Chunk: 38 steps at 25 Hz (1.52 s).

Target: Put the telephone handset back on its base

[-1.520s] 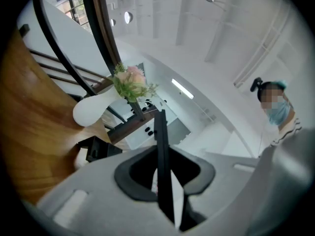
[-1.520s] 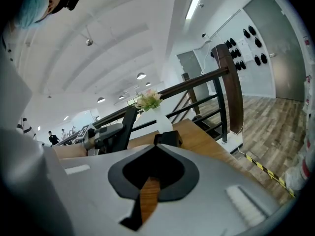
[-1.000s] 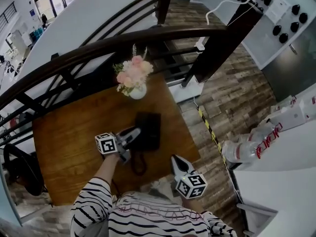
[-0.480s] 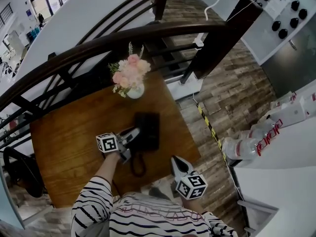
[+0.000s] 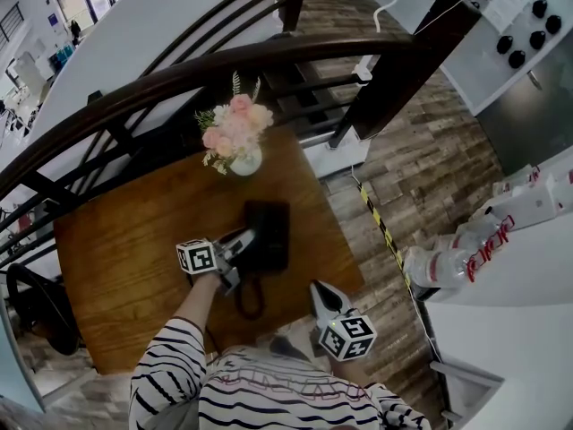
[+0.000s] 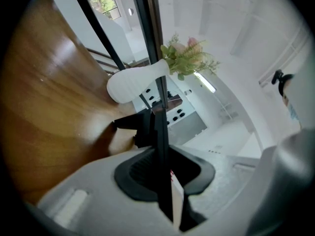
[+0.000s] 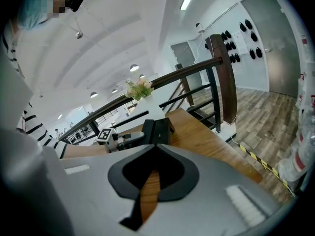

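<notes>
A black telephone base sits in the middle of the wooden table. Its handset lies along the base's left side, and its coiled cord loops toward the front edge. My left gripper reaches in from the left and is shut on the handset, which shows as a dark strip between its jaws. I cannot tell whether the handset rests fully in the cradle. My right gripper hovers over the table's front right corner, shut and empty, pointing at the phone.
A white vase of pink flowers stands at the table's far edge behind the phone. A dark curved stair railing runs past the table's far side. Yellow-black tape marks the wood floor to the right.
The left gripper stays at the handset and the right gripper holds still; only the head view shifts slightly.
</notes>
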Tool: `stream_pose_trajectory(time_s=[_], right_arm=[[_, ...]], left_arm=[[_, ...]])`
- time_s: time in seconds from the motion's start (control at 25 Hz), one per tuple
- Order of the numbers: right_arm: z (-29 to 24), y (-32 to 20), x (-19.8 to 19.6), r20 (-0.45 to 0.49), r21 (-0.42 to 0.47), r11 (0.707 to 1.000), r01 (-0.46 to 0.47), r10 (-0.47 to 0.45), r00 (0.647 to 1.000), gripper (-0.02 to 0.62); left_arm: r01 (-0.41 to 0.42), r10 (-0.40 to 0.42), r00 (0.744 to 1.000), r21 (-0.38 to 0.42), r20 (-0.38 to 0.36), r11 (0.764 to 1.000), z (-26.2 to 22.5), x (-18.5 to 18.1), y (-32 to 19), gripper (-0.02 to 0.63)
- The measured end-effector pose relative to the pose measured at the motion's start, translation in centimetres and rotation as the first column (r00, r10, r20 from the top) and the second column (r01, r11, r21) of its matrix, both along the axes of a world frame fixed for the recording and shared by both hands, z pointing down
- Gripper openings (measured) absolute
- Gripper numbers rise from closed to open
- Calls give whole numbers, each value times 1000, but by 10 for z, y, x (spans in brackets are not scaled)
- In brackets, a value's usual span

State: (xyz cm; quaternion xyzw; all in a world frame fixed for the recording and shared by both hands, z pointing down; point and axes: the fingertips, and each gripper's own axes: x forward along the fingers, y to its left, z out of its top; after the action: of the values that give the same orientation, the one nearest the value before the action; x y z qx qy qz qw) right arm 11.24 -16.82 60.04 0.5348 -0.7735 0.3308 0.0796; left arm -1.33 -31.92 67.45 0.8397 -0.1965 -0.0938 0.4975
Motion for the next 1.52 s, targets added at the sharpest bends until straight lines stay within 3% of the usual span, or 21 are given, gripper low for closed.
stream_pose_trajectory(time_s=[0.8,1.2,1.52], right_arm=[[-2,2,-6,8,7,1000,12,-12,1000,0],[-1,8,-9,10,5,1000,12,-12,1000,0],[-3,11,-11,9,7,1000,17,-17,1000,0]], left_arm=[[100,-100,994,10,36,995,7,-7,1,71],[105,-105,993,16,57,994,12,-7,3,74],[132,-133,987,16,95,991,16,-12,2,126]])
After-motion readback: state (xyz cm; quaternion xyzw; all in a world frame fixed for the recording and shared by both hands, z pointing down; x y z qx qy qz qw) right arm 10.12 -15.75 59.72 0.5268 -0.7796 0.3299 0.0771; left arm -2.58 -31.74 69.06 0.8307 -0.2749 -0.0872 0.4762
